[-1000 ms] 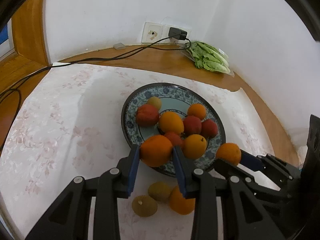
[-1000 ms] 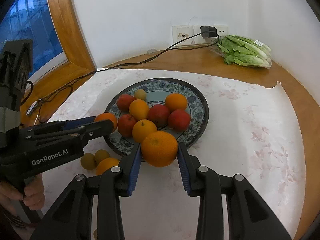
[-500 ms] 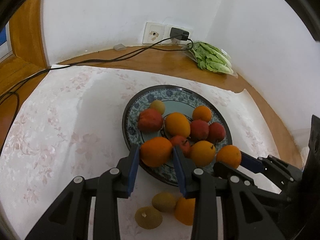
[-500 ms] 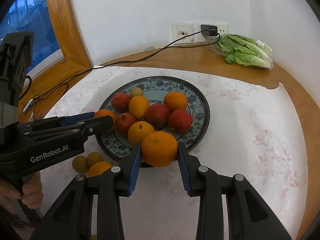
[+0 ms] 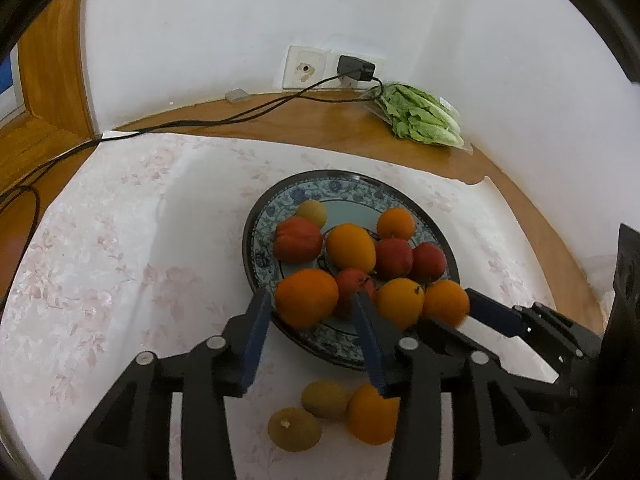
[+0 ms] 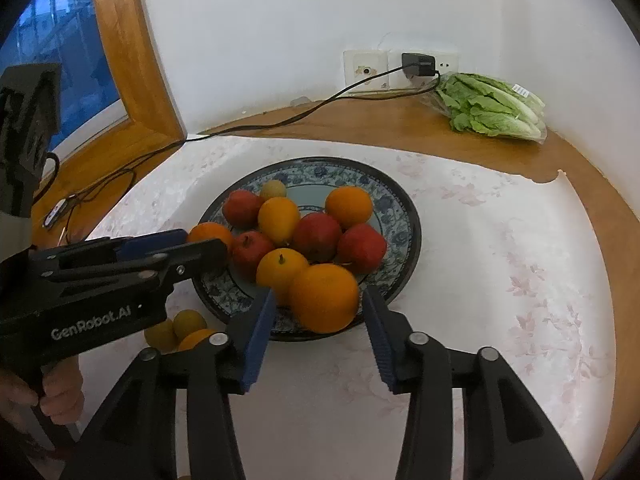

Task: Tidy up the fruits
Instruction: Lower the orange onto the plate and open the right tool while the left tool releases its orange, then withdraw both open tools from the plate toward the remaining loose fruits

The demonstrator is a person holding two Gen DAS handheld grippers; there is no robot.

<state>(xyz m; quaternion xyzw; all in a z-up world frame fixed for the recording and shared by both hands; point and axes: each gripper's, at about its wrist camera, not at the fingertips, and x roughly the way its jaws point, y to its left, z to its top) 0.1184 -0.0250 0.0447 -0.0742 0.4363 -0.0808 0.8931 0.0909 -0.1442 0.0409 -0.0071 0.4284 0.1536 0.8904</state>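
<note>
Orange fruit lies between the pads of each pair of tongs, at the near rim of the plate [image 5: 262,236]. The left tongs [image 5: 310,322] are opening, pads clear of their orange [image 5: 306,298]. The right tongs [image 6: 318,322] are opening too, around another orange [image 6: 324,298]. Three fruits [image 5: 328,412] lie on the table before the plate.

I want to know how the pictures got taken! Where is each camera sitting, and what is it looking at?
Left wrist view: sits behind the left gripper, looking down past its opening blue pads at an orange on the blue patterned plate; the right gripper shows too.
Right wrist view: sits behind the right gripper, jaws opening around another orange; the left gripper and a hand show.
Both share the plate and bagged green lettuce.
</note>
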